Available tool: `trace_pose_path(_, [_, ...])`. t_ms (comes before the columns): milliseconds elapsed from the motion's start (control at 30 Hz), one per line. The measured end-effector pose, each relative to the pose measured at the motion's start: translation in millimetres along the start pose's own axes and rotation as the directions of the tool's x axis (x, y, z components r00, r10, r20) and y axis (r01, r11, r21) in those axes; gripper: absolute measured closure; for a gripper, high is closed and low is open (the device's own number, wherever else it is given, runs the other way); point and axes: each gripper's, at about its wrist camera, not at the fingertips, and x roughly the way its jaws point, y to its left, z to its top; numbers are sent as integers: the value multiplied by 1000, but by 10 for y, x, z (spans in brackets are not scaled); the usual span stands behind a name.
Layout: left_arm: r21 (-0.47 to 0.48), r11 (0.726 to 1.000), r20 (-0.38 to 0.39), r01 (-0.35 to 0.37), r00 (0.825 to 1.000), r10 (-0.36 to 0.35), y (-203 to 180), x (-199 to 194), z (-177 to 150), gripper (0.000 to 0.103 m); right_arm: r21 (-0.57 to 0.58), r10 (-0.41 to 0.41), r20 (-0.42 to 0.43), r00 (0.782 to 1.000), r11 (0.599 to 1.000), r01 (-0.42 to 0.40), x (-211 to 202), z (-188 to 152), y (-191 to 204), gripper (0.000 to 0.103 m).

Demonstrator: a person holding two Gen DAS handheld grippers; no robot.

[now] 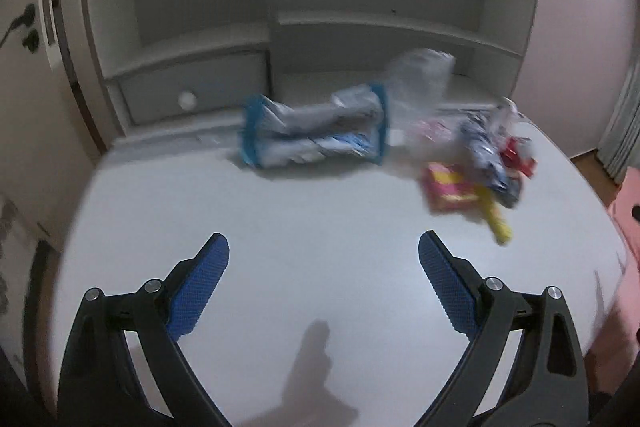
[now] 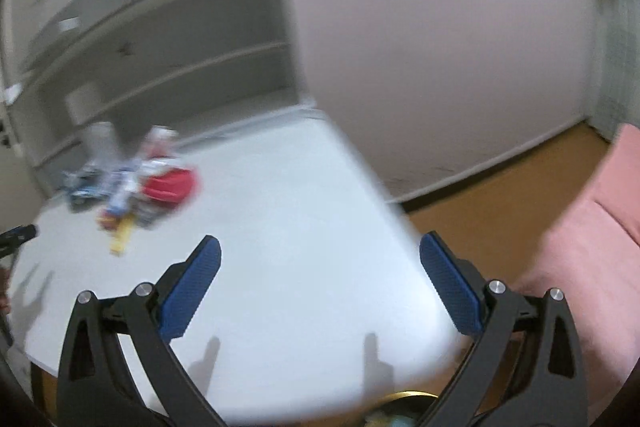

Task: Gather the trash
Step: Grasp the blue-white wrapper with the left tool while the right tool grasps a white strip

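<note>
A: Starting with the largest thing, a white worktop [image 1: 280, 227] is seen under both views, with a shelf unit [image 1: 304, 7] behind it. Nothing has been picked up yet, it would seem.

B: Agreed. The trash is gathered toward the back of the worktop, near the shelf unit. The biggest piece is a blue-edged foil bag [image 1: 316, 131], lying on its side and crumpled.

A: It can be judged light and soft, with a slippery skin. A pinch on a flattened sealed edge would probably be held best.

B: Just behind it a clear plastic bag [image 1: 420, 79] is seen, blurred. It is likely flimsy and would collapse when squeezed, so a bunched fold should be taken.

A: To the side, a pile of small wrappers [image 1: 480, 163] is lying, red, pink and patterned. A yellow wrapper [image 1: 498, 227] sticks out nearest.

B: Those are thin and flat, so an upturned corner should be sought.

A: The left hand-held gripper [image 1: 324, 251] is held with fingers wide apart, empty, well short of the trash.

B: The right hand-held gripper [image 2: 320, 251] is likewise spread and empty, over the worktop's near corner.
</note>
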Motion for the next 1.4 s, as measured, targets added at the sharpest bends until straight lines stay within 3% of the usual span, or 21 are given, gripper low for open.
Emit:
trace_pose_path(133, [39, 997, 6, 72, 997, -72, 85, 5, 239, 10, -70, 73, -13, 997, 995, -73, 243, 223, 539, 7])
trace_pose_path(200, [87, 990, 1, 113, 993, -114, 45, 55, 398, 10, -86, 115, -35, 993, 989, -118, 412, 352, 770, 7])
trace_pose_path(300, [189, 974, -21, 122, 993, -120, -11, 288, 624, 10, -95, 129, -54, 990, 986, -134, 680, 534, 1081, 7])
trace_pose_path(467, [347, 919, -123, 187, 981, -153, -194, 866, 940, 10, -20, 124, -94, 988, 992, -127, 1128, 800, 1435, 7])
trace_pose_path(533, [400, 896, -149, 193, 978, -144, -250, 1036, 1009, 10, -26, 111, -121, 986, 993, -115, 1281, 807, 1520, 14])
trace_pose_path(600, [436, 882, -182, 179, 977, -108, -279, 1219, 1042, 11, -11, 141, -198, 970, 989, -146, 1480, 757, 1572, 34])
trace_pose_path(667, [446, 874, -203, 194, 973, -113, -291, 1303, 1047, 15, 22, 178, -245, 953, 984, -178, 1578, 679, 1536, 44])
trace_pose_path(767, [424, 860, -263, 284, 947, -183, -306, 1397, 1046, 45, 28, 214, -234, 949, 977, -213, 1566, 665, 1526, 70])
trace_pose_path(833, [389, 868, -274, 309, 938, -212, -295, 1412, 1065, 55, 17, 230, -244, 942, 972, -233, 1540, 668, 1539, 81])
trace_pose_path(867, [394, 869, -271, 299, 941, -201, -303, 1409, 1057, 73, -1, 229, -249, 941, 971, -237, 1527, 655, 1564, 83])
trace_pose_path(1000, [369, 887, -256, 278, 948, -190, -280, 1320, 991, 84, -23, 223, -238, 945, 972, -235, 1457, 616, 1579, 85])
trace_pose_path(1400, [343, 914, -190, 218, 969, -160, -225, 1097, 925, 87, -3, 221, -155, 963, 975, -224, 1007, 667, 1401, 85])
